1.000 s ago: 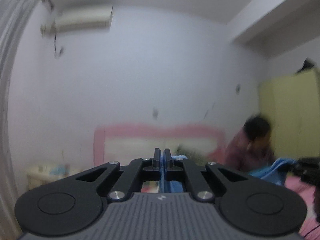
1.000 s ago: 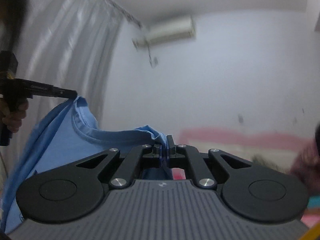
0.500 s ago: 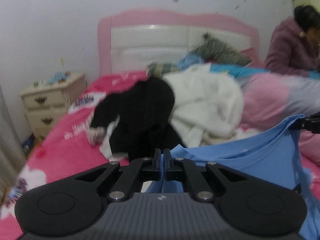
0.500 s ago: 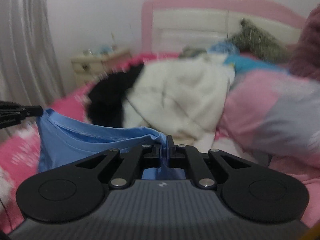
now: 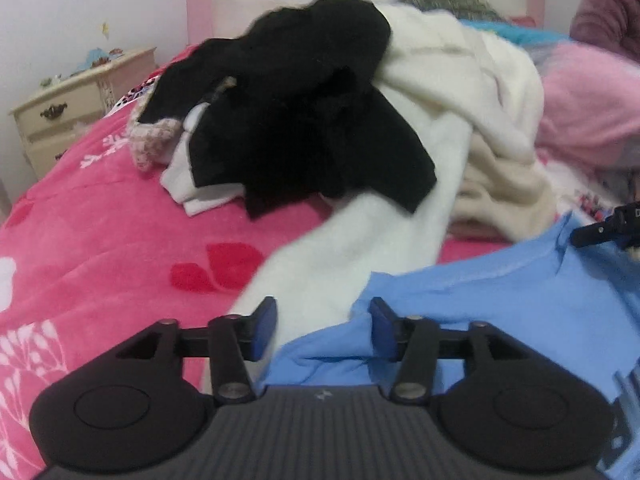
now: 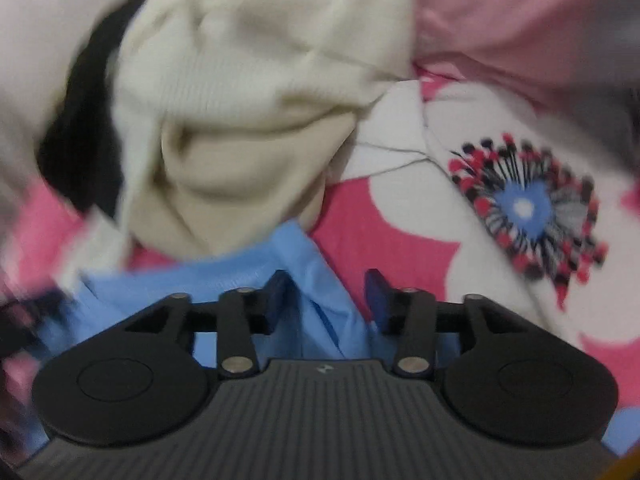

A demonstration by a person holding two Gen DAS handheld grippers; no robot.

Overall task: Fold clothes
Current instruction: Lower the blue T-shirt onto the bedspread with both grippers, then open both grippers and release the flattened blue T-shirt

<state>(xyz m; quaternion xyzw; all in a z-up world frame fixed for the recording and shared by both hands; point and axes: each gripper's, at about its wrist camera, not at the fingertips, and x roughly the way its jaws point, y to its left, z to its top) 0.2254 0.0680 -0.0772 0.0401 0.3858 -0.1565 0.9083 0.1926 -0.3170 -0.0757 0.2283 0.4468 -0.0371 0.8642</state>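
A: How does the left gripper [image 5: 322,330] stand?

B: Spread wide, gripping nothing. The blue shirt [image 5: 500,320] lies on the pink bedspread [image 5: 100,240] below and to its right; the right pad [image 5: 382,326] sits just against a rumpled edge of the cloth, while the left pad [image 5: 264,328] is over a white garment [image 5: 352,248].

A: And the right gripper [image 6: 326,300]?

B: Also spread apart. A ridge of the blue shirt [image 6: 320,296] rises in the gap between its pads, but neither pad is pressing it, so it is let go.

A: How are the tools posed?

B: Both are low over the bed, pointing forward and slightly down at the laundry. In the left wrist view the tip of the right gripper [image 5: 600,230] pokes in from the right edge, at the shirt's far corner.

A: What is hard to make out?

B: The right wrist view is smeared with blur. A cream sweater [image 6: 248,120] and a black garment [image 5: 288,112] are heaped behind the shirt; how much shirt lies under the gripper bodies is hidden. The person's hands are out of sight.
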